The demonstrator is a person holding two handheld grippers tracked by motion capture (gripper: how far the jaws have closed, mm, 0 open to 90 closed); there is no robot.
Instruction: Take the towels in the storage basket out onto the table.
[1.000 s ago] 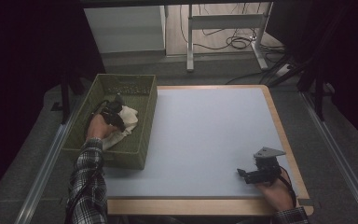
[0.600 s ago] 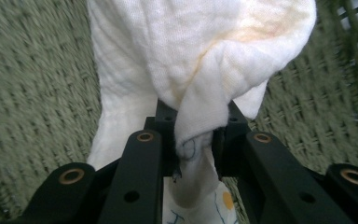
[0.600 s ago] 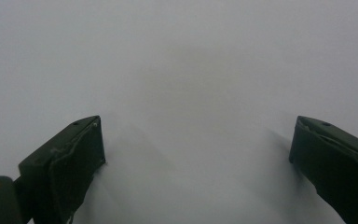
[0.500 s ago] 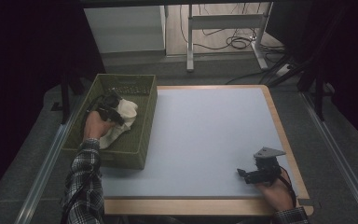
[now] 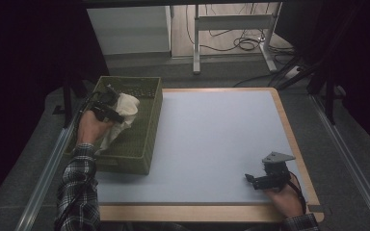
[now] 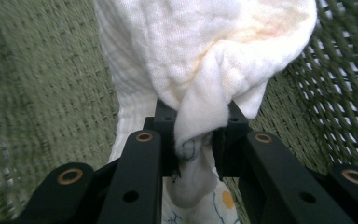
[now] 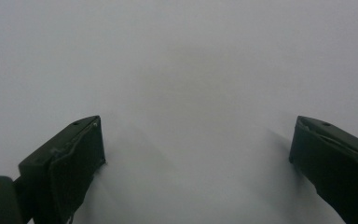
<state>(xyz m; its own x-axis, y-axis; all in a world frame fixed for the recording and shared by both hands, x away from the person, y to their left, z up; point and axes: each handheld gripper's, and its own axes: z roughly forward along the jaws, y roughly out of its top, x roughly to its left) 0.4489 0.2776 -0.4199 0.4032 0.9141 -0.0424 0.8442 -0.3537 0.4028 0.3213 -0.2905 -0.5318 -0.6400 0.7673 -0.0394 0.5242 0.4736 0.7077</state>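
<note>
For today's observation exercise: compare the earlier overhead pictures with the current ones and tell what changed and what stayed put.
The left gripper, shut on the white crumpled cloth, has lifted it up out of the green woven plastic basket and toward its far end; more cloth now hangs free. The basket, the pale blue table mat and the open right gripper stayed where they were.

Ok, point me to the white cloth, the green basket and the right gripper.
white cloth [image 6: 200, 51], left gripper view, on the bunched fold above the jaws.
green basket [image 5: 142, 139], high view, on its woven floor near the right wall.
right gripper [image 5: 251, 180], high view, between its open fingertips above the table.
</note>
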